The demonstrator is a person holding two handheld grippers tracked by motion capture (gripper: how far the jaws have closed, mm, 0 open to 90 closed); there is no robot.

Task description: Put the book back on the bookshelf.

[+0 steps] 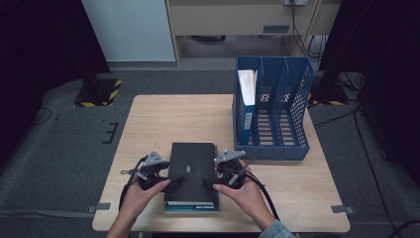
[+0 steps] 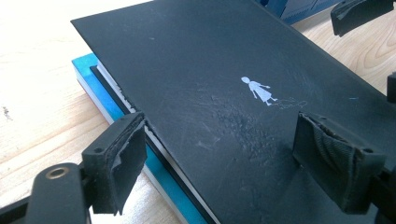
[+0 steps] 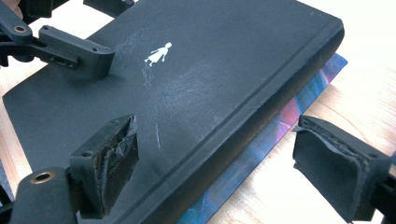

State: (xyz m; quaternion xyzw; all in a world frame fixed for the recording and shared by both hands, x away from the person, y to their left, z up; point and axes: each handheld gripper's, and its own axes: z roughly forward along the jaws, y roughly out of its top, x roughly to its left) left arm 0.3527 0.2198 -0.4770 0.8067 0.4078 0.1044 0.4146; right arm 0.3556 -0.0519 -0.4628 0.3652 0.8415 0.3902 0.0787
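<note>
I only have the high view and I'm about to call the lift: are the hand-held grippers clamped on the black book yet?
Observer: No. The left hand-held gripper is open, jaws straddling the black book's page edge.
Operator: And the right?
Observer: The right hand-held gripper is open too, one jaw over the cover, one out past the spine.
Operator: What's that white mark on the cover?
Observer: A small white figure in a dress.

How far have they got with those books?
One white folder already stands in the blue rack. In hand: the left gripper and right gripper straddle the black book's edges, jaws open. It lies on another book; neither is racked yet.
</note>
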